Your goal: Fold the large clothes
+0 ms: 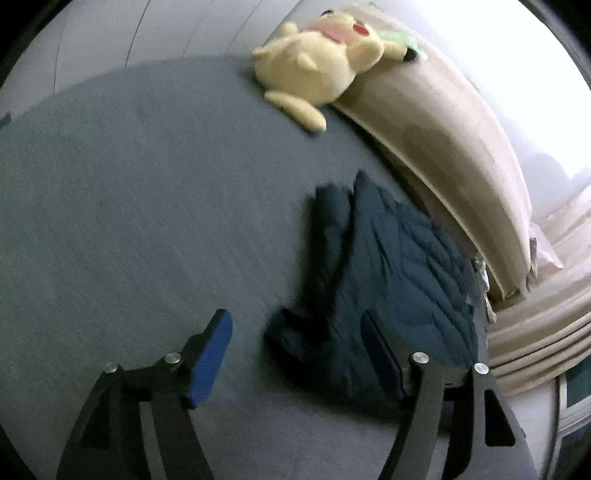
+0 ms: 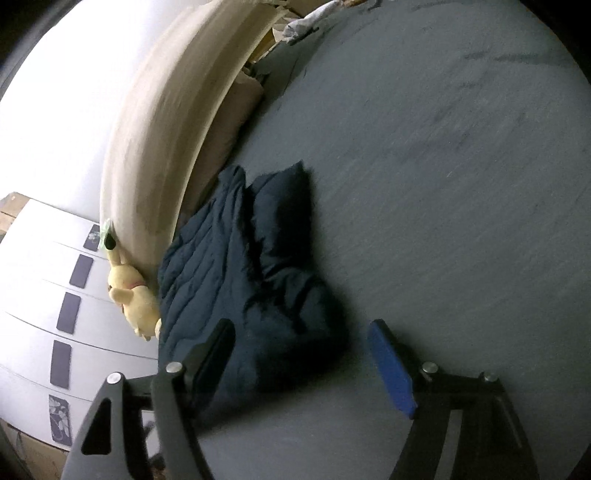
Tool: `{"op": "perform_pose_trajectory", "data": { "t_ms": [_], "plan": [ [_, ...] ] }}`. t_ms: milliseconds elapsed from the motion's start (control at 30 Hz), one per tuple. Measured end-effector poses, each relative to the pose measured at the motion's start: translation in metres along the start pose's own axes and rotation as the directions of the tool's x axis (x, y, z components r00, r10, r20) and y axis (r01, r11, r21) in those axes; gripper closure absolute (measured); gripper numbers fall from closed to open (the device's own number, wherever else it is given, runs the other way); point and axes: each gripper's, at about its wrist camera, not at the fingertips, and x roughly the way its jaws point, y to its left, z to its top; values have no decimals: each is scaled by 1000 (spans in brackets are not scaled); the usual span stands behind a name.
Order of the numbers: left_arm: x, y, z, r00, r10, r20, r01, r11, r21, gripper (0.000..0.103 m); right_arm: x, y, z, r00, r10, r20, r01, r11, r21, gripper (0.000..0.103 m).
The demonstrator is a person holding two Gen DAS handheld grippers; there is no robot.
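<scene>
A dark navy quilted garment [image 1: 391,280] lies folded in a compact bundle on the grey bed sheet [image 1: 129,221], close to the beige headboard [image 1: 443,147]. It also shows in the right wrist view [image 2: 251,280]. My left gripper [image 1: 295,347] is open and empty, hovering above the garment's near edge, with its right finger over the cloth. My right gripper [image 2: 303,354] is open and empty, above the garment's near end, its left finger over the cloth. Both views are motion-blurred.
A yellow plush toy [image 1: 317,70] lies at the headboard end of the bed; it also shows in the right wrist view [image 2: 133,295]. A white wardrobe with dark handles [image 2: 66,314] stands beyond. Crumpled pale fabric [image 2: 306,22] lies at the bed's far corner. Grey sheet [image 2: 461,184] spreads wide.
</scene>
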Motion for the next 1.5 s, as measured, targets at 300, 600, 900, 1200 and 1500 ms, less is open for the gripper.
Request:
{"op": "perform_pose_trajectory", "data": {
  "t_ms": [300,600,900,1200,1500],
  "plan": [
    [53,-11,32,974,-142,-175,154,987,54,27,19,2,53,995,30,-93,-35,998,-50,25],
    [96,-33,45,953,-164,-256,197,974,110,27,65,24,76,983,8,-181,-31,992,-122,25],
    [117,-44,48,926,-198,-323,256,956,147,25,86,31,80,968,35,-250,-76,985,-153,25],
    [142,-72,45,908,-118,-403,232,940,248,45,113,59,70,945,-49,-324,-51,955,-294,45],
    [126,-111,46,936,-5,-353,151,910,386,84,101,103,57,946,-163,-279,29,903,-429,83]
  ]
}}
